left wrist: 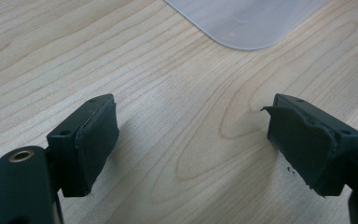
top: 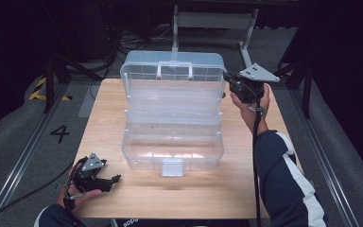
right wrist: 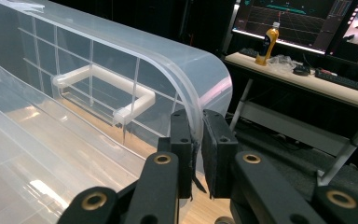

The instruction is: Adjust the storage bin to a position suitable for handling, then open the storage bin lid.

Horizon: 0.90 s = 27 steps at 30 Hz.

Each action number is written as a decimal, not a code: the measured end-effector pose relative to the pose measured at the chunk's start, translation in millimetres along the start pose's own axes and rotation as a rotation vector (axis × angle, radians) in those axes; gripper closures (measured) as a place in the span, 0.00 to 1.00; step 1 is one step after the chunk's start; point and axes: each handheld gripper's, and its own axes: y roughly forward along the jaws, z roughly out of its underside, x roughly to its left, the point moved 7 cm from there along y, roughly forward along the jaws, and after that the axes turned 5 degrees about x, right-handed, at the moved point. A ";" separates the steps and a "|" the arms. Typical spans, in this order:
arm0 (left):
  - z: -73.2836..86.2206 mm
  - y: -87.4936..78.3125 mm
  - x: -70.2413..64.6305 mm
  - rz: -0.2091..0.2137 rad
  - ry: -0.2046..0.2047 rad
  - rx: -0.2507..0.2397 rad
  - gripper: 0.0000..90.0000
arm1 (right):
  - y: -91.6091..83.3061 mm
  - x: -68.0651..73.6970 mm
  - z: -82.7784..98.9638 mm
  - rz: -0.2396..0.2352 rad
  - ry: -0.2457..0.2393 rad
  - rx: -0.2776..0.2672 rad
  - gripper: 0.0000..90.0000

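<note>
A clear plastic storage box (top: pixel 172 153) stands in the middle of the wooden table (top: pixel 246 189), its lid (top: pixel 142 71) swung up and back. The lid carries a white handle (top: pixel 175 71). My right gripper (top: pixel 227 78) is at the lid's right edge. In the right gripper view its jaws (right wrist: pixel 196 140) are shut on the lid's curved rim (right wrist: pixel 168 60), beside the handle (right wrist: pixel 102 84). My left gripper (top: pixel 115 180) rests near the table's front left corner, apart from the box. In the left gripper view it (left wrist: pixel 191 144) stands open over bare wood, with a box corner (left wrist: pixel 247 23) ahead.
A white latch (top: pixel 172 167) hangs at the box's front wall. Behind the table stand a metal frame (top: pixel 212 21) and cables on the floor. The right gripper view shows a desk with an orange bottle (right wrist: pixel 266 44) and monitors beyond.
</note>
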 end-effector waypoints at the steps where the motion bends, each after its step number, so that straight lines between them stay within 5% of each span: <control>1: 0.0 -0.1 0.1 -0.001 0.000 0.000 0.19 | 0.4 -0.4 0.0 -0.004 0.004 0.002 0.93; 27: 0.1 -0.1 0.2 -0.002 0.000 0.001 0.18 | 27.9 -15.8 -2.8 -0.027 0.052 0.032 0.93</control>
